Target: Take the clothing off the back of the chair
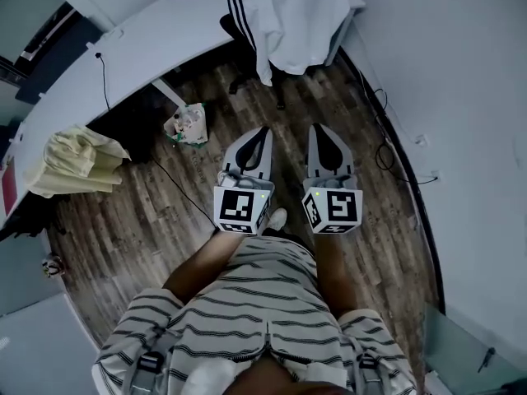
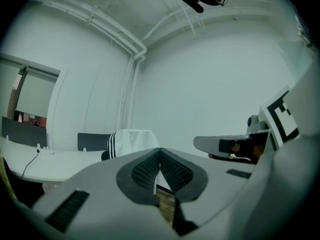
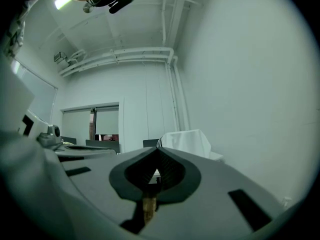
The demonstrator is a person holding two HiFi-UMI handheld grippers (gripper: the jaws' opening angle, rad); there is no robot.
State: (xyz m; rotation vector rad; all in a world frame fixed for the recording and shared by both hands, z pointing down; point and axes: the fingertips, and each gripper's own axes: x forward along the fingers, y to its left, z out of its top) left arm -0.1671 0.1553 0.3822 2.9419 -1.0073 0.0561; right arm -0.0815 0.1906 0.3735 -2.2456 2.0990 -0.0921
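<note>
My left hand-held gripper (image 1: 263, 134) and right hand-held gripper (image 1: 319, 134) are closed and empty, well apart from the white striped garment (image 1: 292, 19) draped over the chair (image 1: 226, 25) back, which I judge soft and light, best pinched at a fold atop the backrest.

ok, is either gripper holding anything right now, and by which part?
Nothing is held. The left gripper and the right gripper are both shut and empty, side by side above the floor. The white clothing hangs ahead, untouched.
</note>
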